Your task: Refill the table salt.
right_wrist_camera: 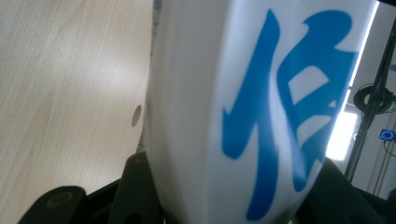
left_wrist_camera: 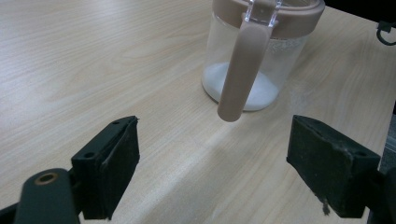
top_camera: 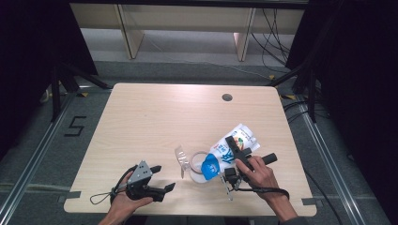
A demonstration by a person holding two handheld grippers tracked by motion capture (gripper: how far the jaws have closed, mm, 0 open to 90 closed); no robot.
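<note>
bag (top_camera: 231,146) clamped in the right gripper (top_camera: 233,159) jaws, tilted over the jar (top_camera: 199,166), its blue lettering too cropped to read. left gripper (top_camera: 162,178) jaws wide open, empty, above the tabletop (top_camera: 155,117).

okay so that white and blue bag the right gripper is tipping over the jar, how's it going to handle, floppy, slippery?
The bag is probably soft: its sides bulge between the right gripper's jaws, so it may sag or shift as contents leave. Its glossy film looks slippery, so a firm grip seems wise. Tilted over the jar, its weight likely moves toward the spout.
</note>
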